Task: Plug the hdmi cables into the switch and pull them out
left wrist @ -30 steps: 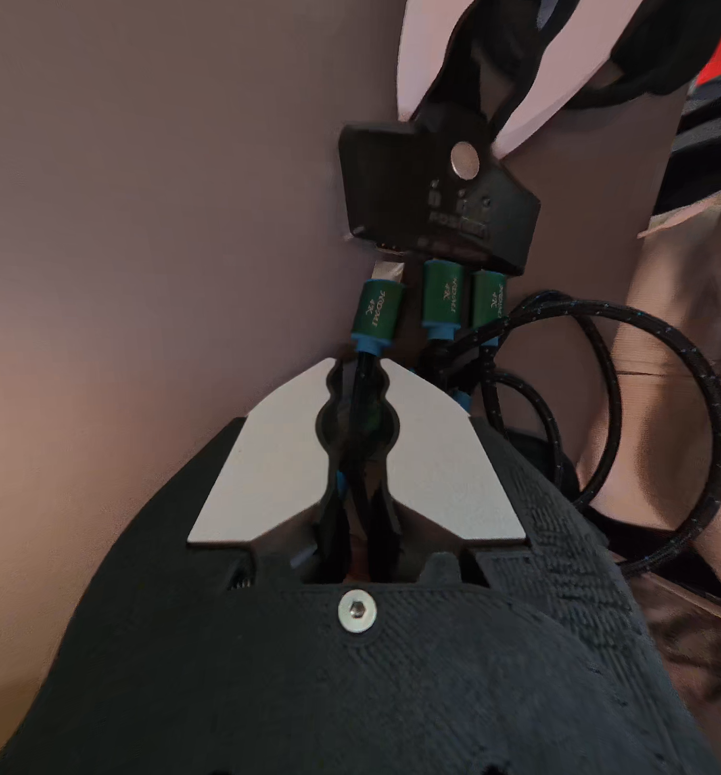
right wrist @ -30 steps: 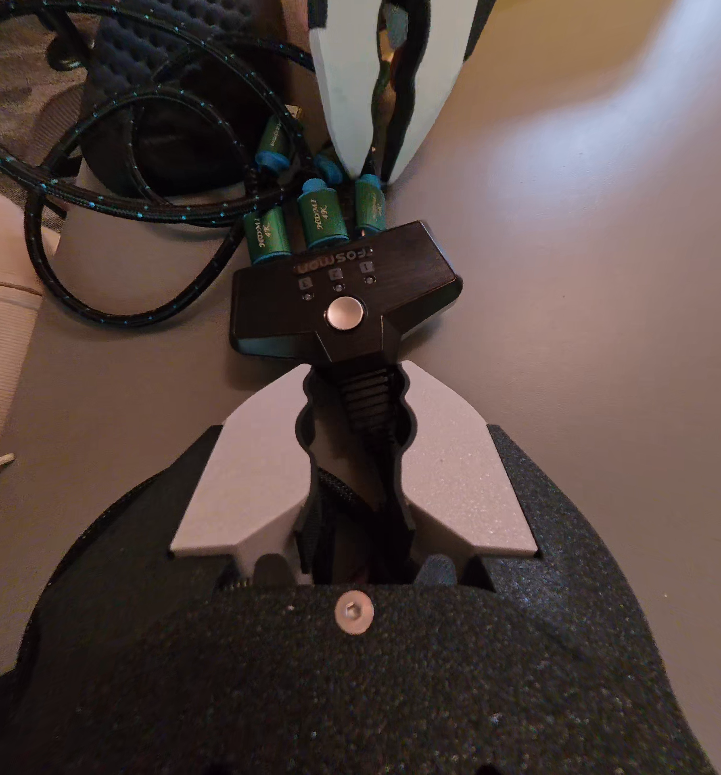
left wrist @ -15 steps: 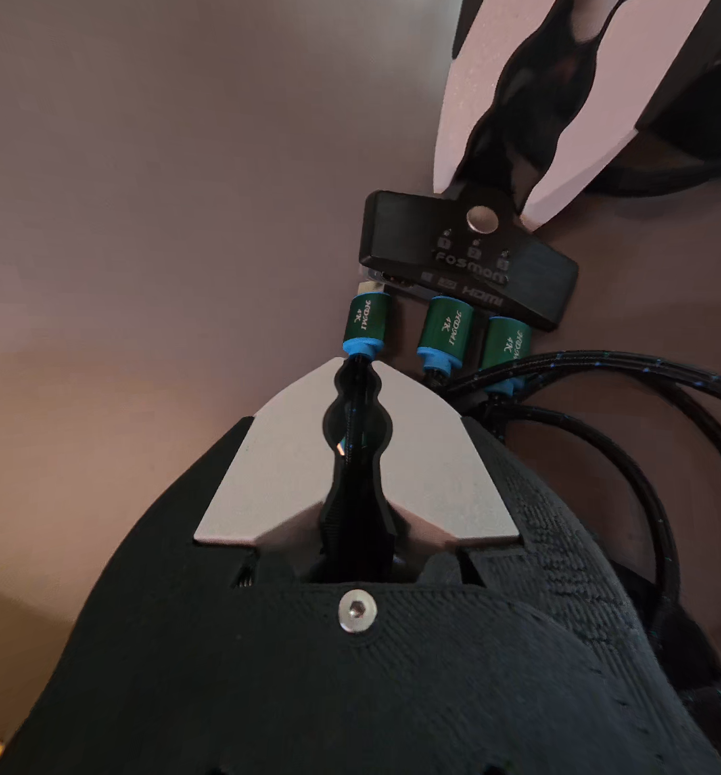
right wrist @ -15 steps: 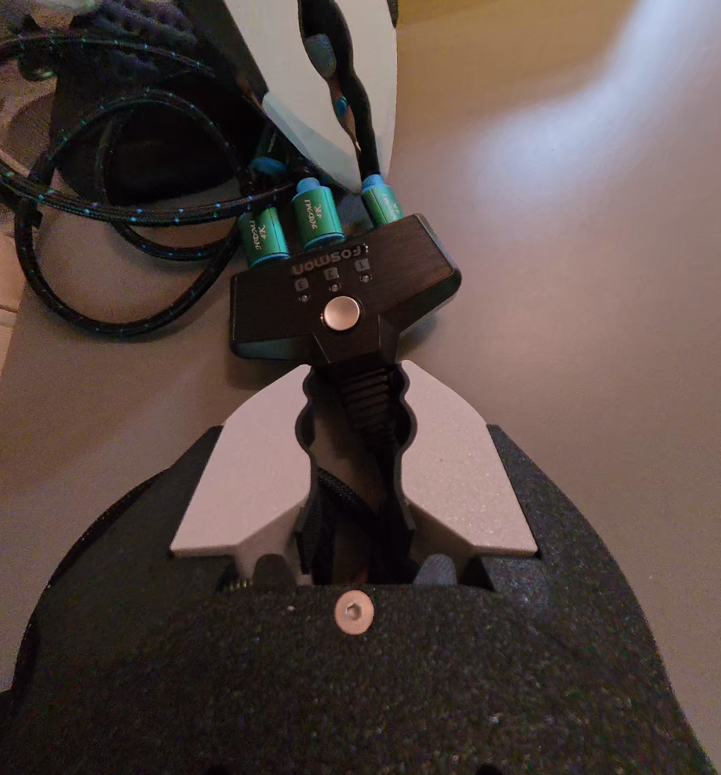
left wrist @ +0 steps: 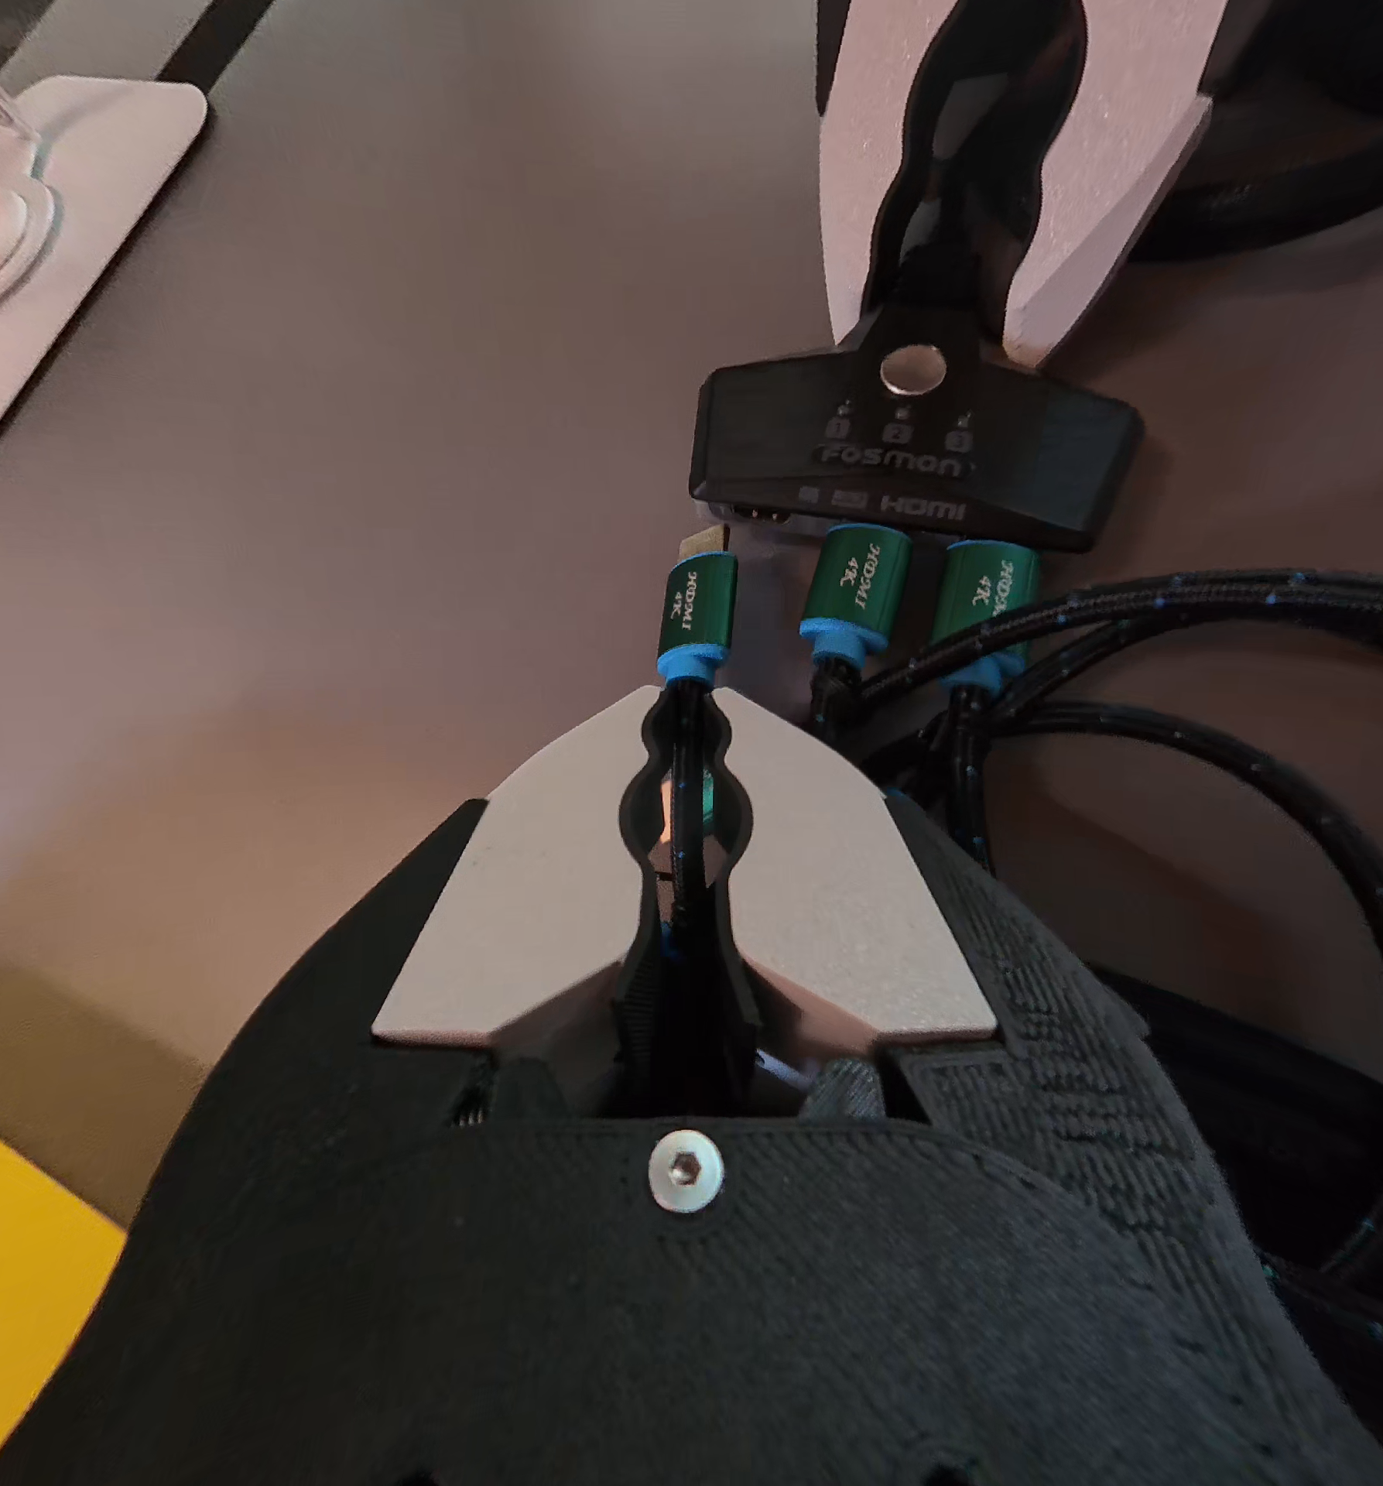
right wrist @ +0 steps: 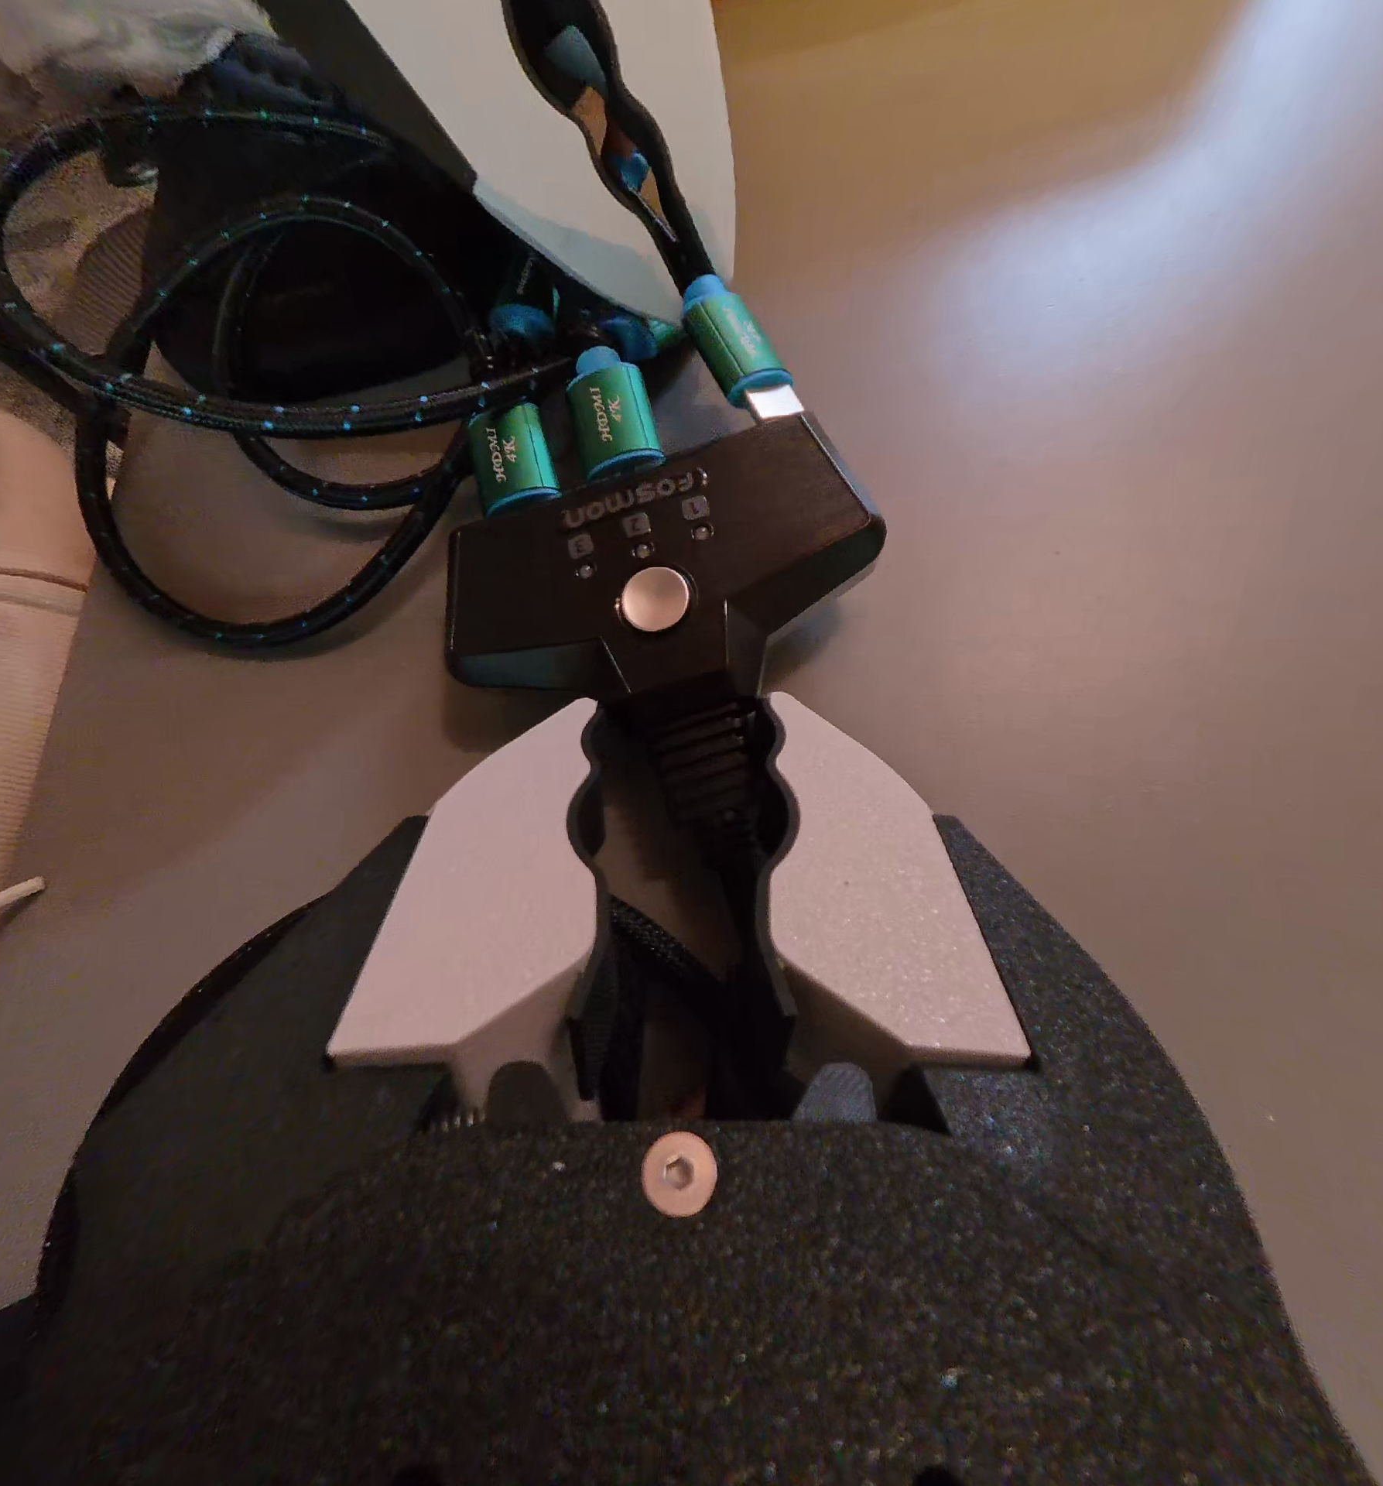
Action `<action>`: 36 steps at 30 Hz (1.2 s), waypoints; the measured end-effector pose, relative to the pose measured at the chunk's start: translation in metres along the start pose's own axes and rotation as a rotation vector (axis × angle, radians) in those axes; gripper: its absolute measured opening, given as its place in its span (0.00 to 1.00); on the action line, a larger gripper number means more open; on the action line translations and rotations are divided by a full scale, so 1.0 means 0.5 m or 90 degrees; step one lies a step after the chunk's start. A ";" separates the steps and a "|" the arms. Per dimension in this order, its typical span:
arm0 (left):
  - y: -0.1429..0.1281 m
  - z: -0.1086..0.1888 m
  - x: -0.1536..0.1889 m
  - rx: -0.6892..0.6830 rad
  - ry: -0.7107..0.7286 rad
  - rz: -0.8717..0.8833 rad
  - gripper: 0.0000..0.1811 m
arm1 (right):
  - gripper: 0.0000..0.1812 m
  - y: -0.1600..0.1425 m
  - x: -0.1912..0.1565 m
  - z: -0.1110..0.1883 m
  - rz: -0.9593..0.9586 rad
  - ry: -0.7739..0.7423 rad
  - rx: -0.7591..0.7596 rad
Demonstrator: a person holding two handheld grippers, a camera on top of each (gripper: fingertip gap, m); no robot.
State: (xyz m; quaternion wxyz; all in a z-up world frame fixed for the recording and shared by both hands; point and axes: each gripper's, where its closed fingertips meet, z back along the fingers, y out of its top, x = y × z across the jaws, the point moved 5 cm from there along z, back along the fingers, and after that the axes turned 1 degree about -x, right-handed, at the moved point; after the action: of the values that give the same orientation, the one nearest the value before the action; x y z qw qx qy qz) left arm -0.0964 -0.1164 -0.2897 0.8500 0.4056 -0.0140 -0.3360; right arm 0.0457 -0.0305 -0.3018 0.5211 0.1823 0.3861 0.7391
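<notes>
Left gripper (left wrist: 686, 699) clamped on freed plug's cable (left wrist: 684, 812), right gripper (right wrist: 680, 708) seemingly pinching switch (right wrist: 664, 555) tail

**Both grippers clamped, facing each other**

The left gripper (left wrist: 686, 708) is closed on a braided cable (left wrist: 684, 812) just behind its green plug. The right gripper (right wrist: 681, 712), opposite (tips pointing back at the left), pinches the switch (right wrist: 664, 555) by its ribbed tail.

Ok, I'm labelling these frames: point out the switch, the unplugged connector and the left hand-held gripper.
switch (left wrist: 913, 458): left wrist view, on its black top face.
unplugged connector (left wrist: 694, 615): left wrist view, on its green shell.
left hand-held gripper (left wrist: 686, 708): left wrist view, between the fingertips, shut on the cable.
</notes>
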 end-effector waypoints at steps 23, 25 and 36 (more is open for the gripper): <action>0.027 -0.010 0.004 -0.109 0.099 -0.548 0.04 | 0.19 -0.004 0.008 0.004 -0.022 0.009 -0.002; 0.029 -0.011 0.005 -0.119 0.118 -0.590 0.04 | 0.19 -0.005 0.009 0.005 -0.024 0.011 -0.002; 0.032 -0.024 0.008 -0.214 0.055 -0.696 0.04 | 0.19 -0.006 0.010 0.006 -0.020 0.016 -0.006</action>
State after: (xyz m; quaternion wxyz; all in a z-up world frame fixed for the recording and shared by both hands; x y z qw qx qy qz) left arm -0.0807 -0.1035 -0.2877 0.6051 0.2261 0.2865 -0.7076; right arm 0.0477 -0.0243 -0.3029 0.5290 0.1645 0.3916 0.7347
